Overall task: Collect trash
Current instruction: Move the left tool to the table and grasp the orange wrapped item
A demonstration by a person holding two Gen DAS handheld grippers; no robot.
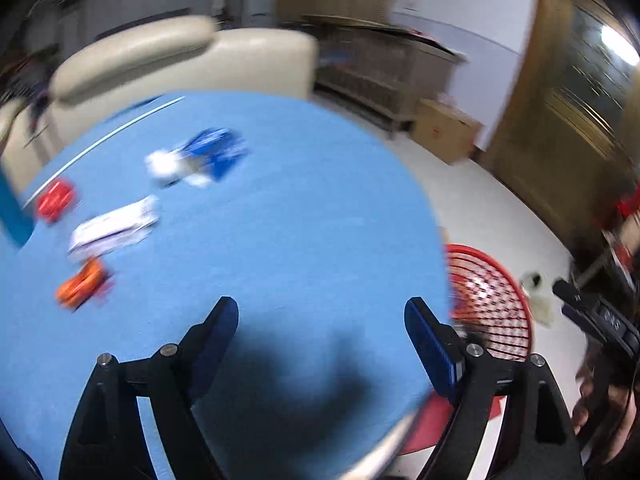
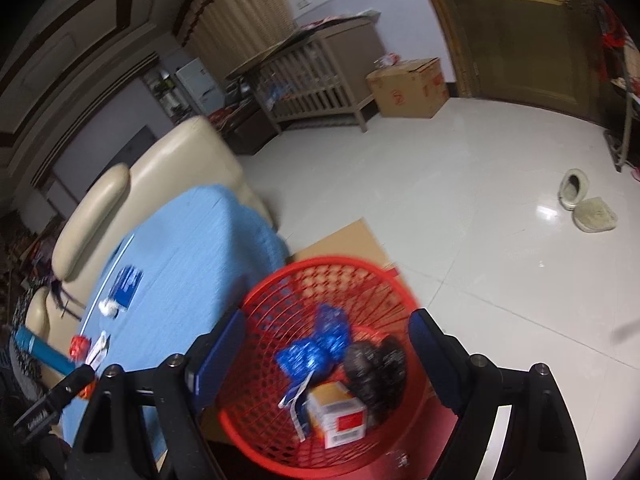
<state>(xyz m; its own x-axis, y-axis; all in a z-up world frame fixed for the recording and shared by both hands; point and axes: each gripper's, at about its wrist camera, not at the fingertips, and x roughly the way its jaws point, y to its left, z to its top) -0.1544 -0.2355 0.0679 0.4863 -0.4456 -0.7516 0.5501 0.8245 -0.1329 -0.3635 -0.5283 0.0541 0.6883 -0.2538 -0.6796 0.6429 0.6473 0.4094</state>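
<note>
Black jaws of the left gripper hang wide apart over the blue table, nothing between them. Off the table's edge, down on the floor, sits the red mesh basket; the right gripper hovers above it, fingers spread and empty. Inside the basket lie a crumpled blue wrapper, a dark wad and a small orange-and-white box. Still out on the table: a blue packet touching a white crumple, a white flat wrapper, a red piece and an orange piece.
</note>
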